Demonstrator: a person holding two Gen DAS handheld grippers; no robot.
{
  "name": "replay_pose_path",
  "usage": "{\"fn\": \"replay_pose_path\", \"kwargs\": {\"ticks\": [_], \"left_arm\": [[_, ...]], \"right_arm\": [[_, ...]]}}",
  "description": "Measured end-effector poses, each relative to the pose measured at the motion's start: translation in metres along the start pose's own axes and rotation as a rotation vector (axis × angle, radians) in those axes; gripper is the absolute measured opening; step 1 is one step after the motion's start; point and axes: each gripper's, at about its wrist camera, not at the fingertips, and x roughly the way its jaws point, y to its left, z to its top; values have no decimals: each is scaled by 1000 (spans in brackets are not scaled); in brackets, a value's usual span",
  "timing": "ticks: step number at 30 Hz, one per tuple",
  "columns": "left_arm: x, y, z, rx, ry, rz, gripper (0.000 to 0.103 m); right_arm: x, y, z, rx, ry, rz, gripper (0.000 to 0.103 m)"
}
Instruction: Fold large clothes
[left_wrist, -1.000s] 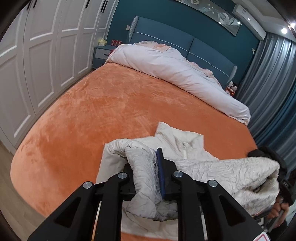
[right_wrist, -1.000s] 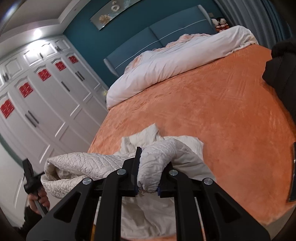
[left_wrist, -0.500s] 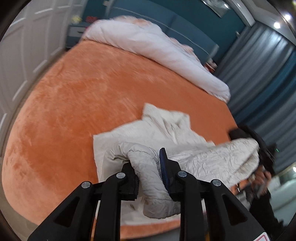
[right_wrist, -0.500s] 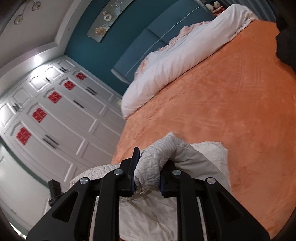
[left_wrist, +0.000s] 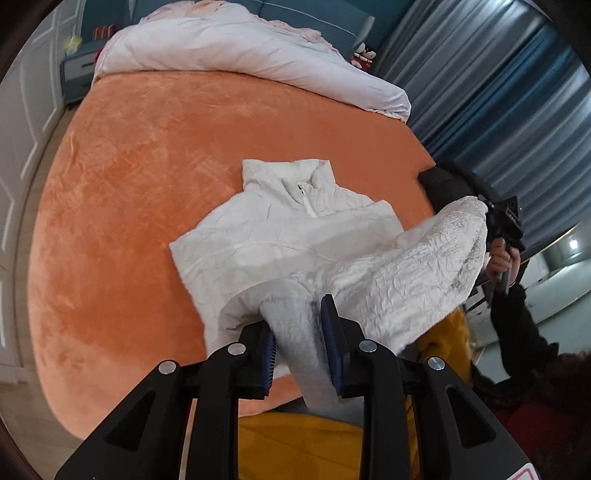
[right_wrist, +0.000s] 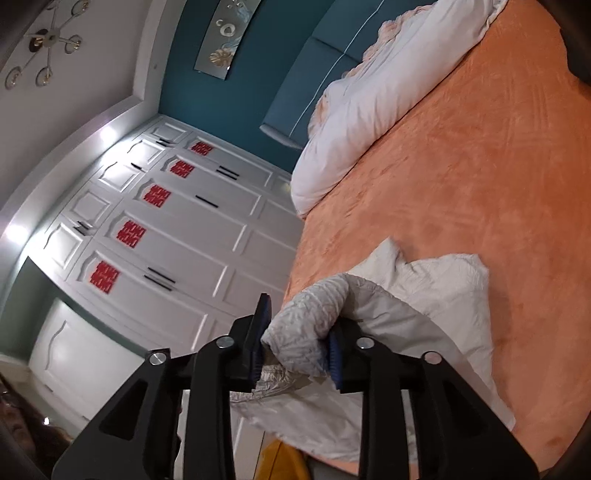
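On the left of the scene, the left tongs (left_wrist: 301, 347) are seen closed on a thick bunch of the crumpled white quilted jacket (left_wrist: 295, 236), near its hem; the blue pads (left_wrist: 330, 343) press the fabric from both sides. These jaws have just been opening a little, yet the cloth is still pinched between them. Compared with a second ago, the left view has been tipped downward, so that the collar and zip of the jacket are now laid out flat toward the middle of the orange plush bed cover (left_wrist: 147, 184), while the lower part is lifted toward the foot of the bed.

Further right, a rolled white duvet (left_wrist: 240, 48) is piled at the head of the bed, well apart from the garment. At the far right of the left view, the other lifted corner of the jacket is held up by the right tongs (right_wrist: 295, 339). In the right view a padded fold is gripped between those pads, whose jaws have likewise just been widening with fabric still between them. That view has been rolled strongly, so the white wardrobe doors (right_wrist: 166, 240) now run diagonally.

It is judged that the hem is being carried up and over toward the collar, so the first lengthwise fold appears under way and not yet laid down.
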Motion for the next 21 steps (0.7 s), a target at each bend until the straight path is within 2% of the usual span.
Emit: {"fn": "replay_pose_path", "kwargs": {"ticks": [1,2,3,4,5,6,8,10,11,12,13,14,16,18,21], "left_arm": [[-6,3,2,-5,-30,10,26],[-14,8,5,-18,-82,36,37],[-28,16,11,-55,-203,140,50],[-42,25,15,-115,-345,260,82],[-50,31,16,-174,-439,358,91],[-57,38,18,-247,-525,453,90],[-56,41,26,-284,-527,540,90],[-52,26,25,-239,-552,613,90],[-49,17,23,-201,-564,654,92],[-42,5,20,-144,-573,706,92],[-35,-4,17,-101,-583,742,92],[-24,-14,13,-68,-594,787,92],[-3,-23,11,-49,-587,835,92],[27,-28,11,-66,-565,826,92],[75,-29,20,-123,-521,803,92]], "right_arm": [[-1,2,0,-16,3,-23,28],[1,5,0,-33,2,-66,28],[3,4,1,-33,0,-93,29],[8,1,3,-21,-2,-118,29],[13,-3,7,1,-6,-137,29],[19,-8,11,35,-24,-163,30],[23,-11,15,73,-68,-171,35],[16,-3,16,51,-144,-124,37],[5,6,17,13,-210,-104,46],[-3,11,18,-4,-252,-100,54],[-14,18,20,-24,-313,-119,55],[-18,22,21,-36,-334,-140,55],[-24,37,22,-106,-365,-250,55],[-15,51,15,-203,-359,-357,55],[25,68,-7,-370,-273,-506,52]]}}
